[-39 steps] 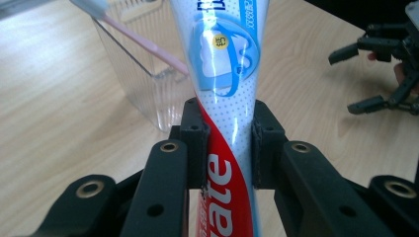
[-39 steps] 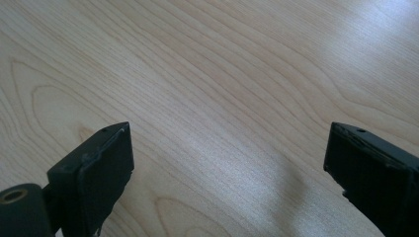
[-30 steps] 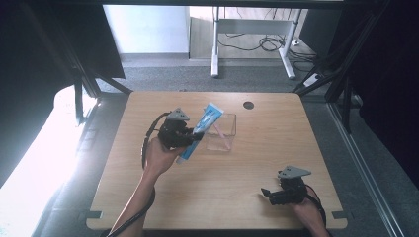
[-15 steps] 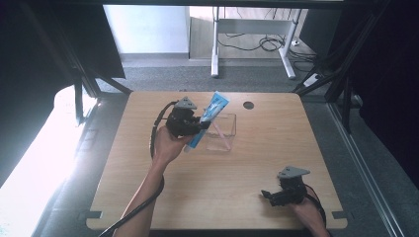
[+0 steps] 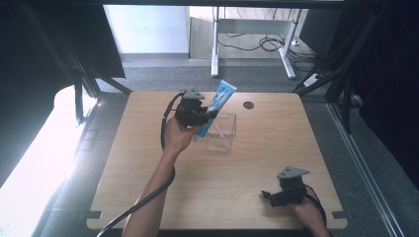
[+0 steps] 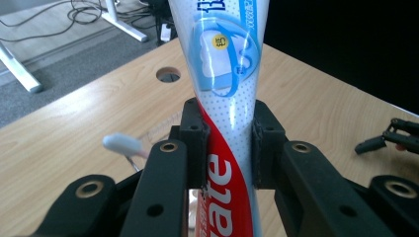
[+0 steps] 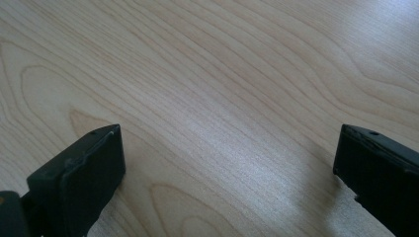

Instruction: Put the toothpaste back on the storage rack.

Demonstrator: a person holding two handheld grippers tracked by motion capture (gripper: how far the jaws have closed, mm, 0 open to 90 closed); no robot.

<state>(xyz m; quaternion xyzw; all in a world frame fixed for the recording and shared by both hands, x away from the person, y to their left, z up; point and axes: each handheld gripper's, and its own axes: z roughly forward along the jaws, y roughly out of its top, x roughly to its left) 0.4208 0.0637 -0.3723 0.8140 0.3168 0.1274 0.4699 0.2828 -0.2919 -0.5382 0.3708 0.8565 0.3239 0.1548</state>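
Note:
A blue, white and red toothpaste tube (image 5: 216, 107) is pinched between the jaws of my left gripper (image 5: 201, 117), which is shut on it and holds it tilted above the table beside a clear plastic box (image 5: 222, 132). In the left gripper view the tube (image 6: 227, 94) runs up between the two pads, and a toothbrush head (image 6: 120, 143) shows just behind the left jaw. A pink toothbrush (image 5: 220, 130) leans inside the box. My right gripper (image 5: 271, 196) rests near the front right of the table, and its jaws stand wide apart over bare wood (image 7: 232, 123).
The wooden table (image 5: 148, 163) has a round cable hole (image 5: 248, 105) at the back. A desk frame and cables stand on the floor beyond the far edge. Dark frame bars flank both sides.
My left gripper has carried the toothpaste tube up and toward the far right, over the clear box. The right gripper has stayed put.

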